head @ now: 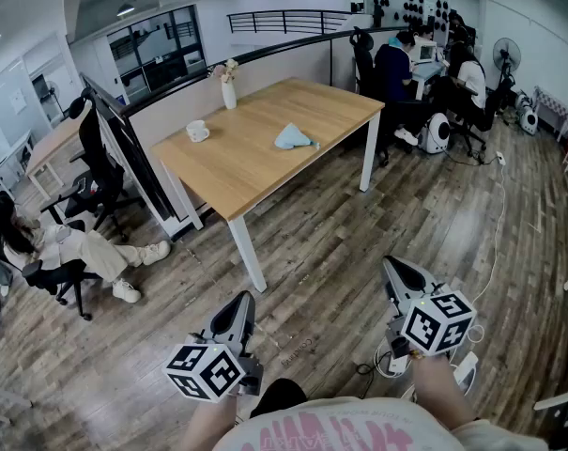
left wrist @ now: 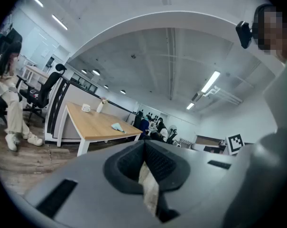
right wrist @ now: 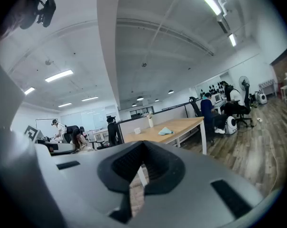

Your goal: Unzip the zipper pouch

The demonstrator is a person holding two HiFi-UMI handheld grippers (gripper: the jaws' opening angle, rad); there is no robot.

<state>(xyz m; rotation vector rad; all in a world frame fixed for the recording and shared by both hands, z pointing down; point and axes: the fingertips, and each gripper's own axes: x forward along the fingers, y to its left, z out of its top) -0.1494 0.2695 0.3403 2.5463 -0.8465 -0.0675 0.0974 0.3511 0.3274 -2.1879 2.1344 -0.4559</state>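
A light blue zipper pouch (head: 294, 138) lies on the wooden table (head: 255, 163), well ahead of me across the floor. It shows small in the left gripper view (left wrist: 117, 126) and in the right gripper view (right wrist: 165, 131). My left gripper (head: 239, 311) and right gripper (head: 399, 276) hang low near my body, over the wood floor, far from the pouch. Both are shut with nothing between the jaws. In each gripper view the dark jaws meet at the tip.
A white cup (head: 198, 132) and a vase with flowers (head: 228, 89) stand on the table's far side. A seated person (head: 58, 247) is at the left, others work at desks at the back right. A cable (head: 498, 224) runs over the floor on the right.
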